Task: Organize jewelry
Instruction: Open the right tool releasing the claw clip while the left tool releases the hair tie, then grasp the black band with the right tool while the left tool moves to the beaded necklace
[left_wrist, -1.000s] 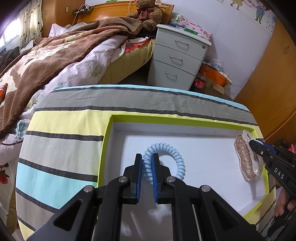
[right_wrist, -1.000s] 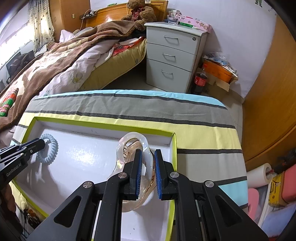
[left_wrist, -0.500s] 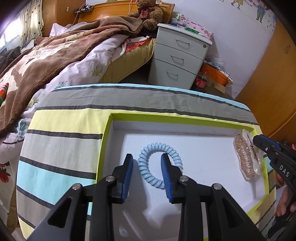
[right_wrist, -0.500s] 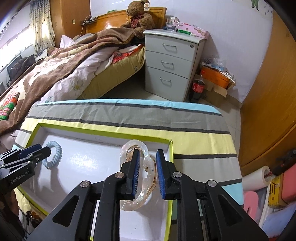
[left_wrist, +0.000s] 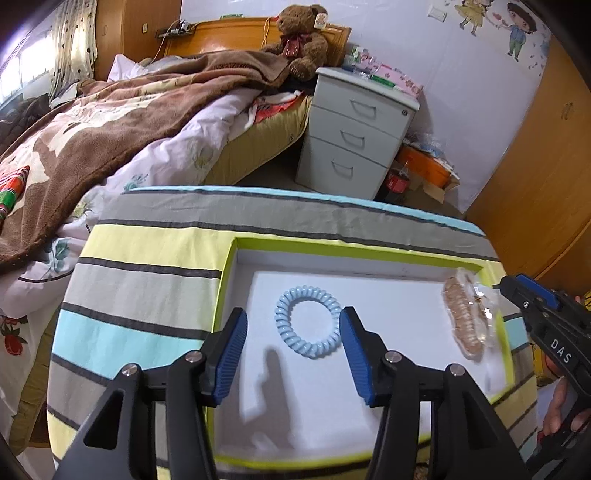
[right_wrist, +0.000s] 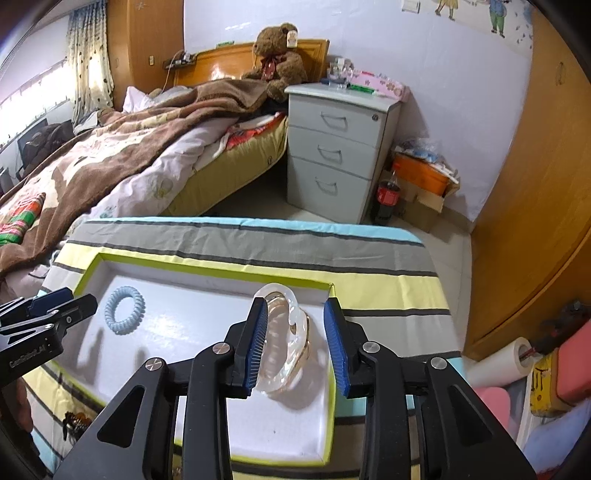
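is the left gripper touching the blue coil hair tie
Apart. The left wrist view shows the left gripper with jaws just opened, white tray floor visible between each pad and the blue coil hair tie.

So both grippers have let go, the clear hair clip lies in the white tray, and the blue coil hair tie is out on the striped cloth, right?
Not quite: the blue coil hair tie lies inside the white tray too, as the left wrist view shows. The rest holds.

The left gripper (left_wrist: 293, 338) has just opened its jaws, freeing the blue coil hair tie (left_wrist: 307, 322), which now lies flat between them. The right gripper (right_wrist: 295, 334) has likewise opened off the clear bangle (right_wrist: 286, 345), now resting at 6 o'clock in the tray (right_wrist: 207, 266).
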